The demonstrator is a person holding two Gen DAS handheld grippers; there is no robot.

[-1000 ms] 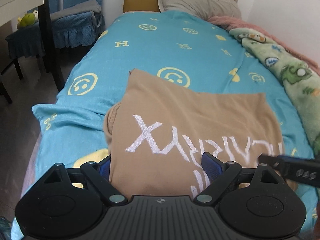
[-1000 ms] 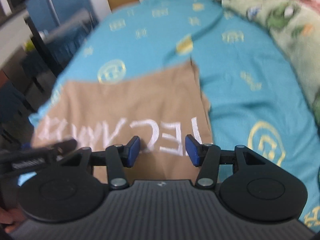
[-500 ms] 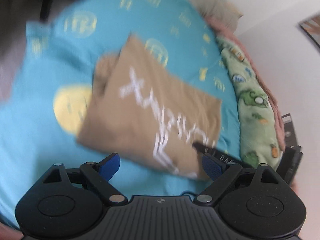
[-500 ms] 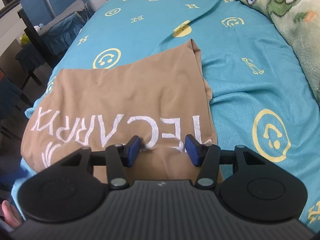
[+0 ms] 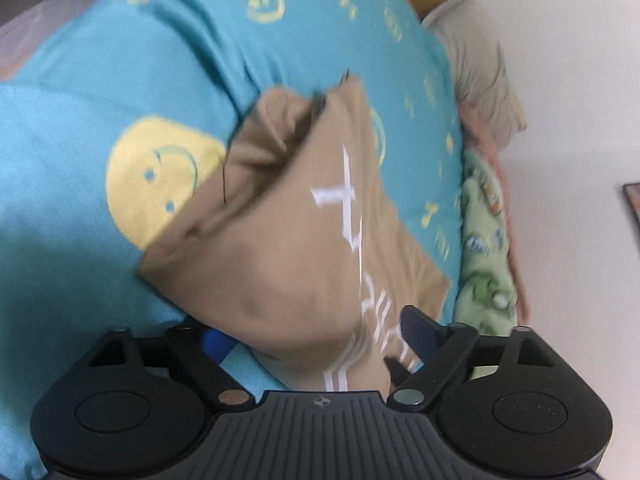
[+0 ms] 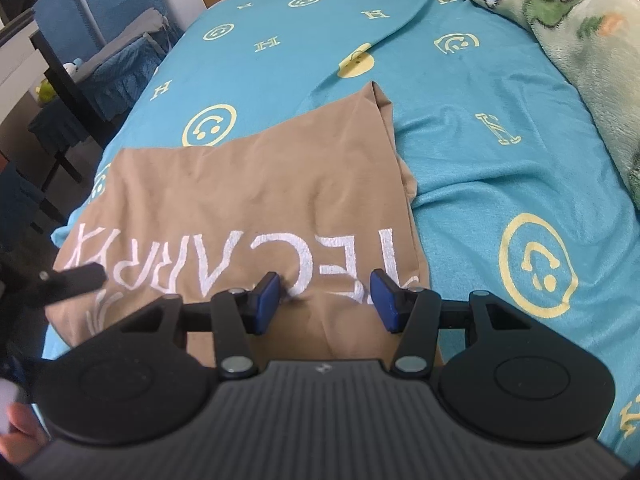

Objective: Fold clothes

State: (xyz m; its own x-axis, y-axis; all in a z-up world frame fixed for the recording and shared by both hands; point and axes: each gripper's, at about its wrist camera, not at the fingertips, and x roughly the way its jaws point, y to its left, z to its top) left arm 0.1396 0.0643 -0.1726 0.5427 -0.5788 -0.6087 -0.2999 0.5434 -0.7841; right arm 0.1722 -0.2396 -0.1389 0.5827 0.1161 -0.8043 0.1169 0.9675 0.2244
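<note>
We see two grippers at work on one garment. The left gripper has its jaws spread wide, and they have just been closing in a little; the near edge of the tan shirt bulges up between its blue pads, one pad under the cloth's left edge and the other at its right, but we cannot tell that either pad presses the fabric. The right gripper stands with its jaws about half apart, both blue fingertips down on the shirt's near hem on either side of a small pucker; no cloth is pinched between them.

Against a second ago, the left gripper's view has rolled sharply: the bed then lay square ahead, and now it runs slanted toward the upper right, with the shirt much closer to the lens and blurred. The right gripper's view is unchanged from half a second ago, its fingertips on the same letters.

The one shirt lies flat on the turquoise bedspread, white lettering upward, its folded sleeve bunched at the left side. Beyond it we count one green cartoon-print blanket along the bed's right side, one grey pillow at the headboard, and one blue-covered chair to the bed's left. One fingertip of the person shows at the lower left edge of the right view.
</note>
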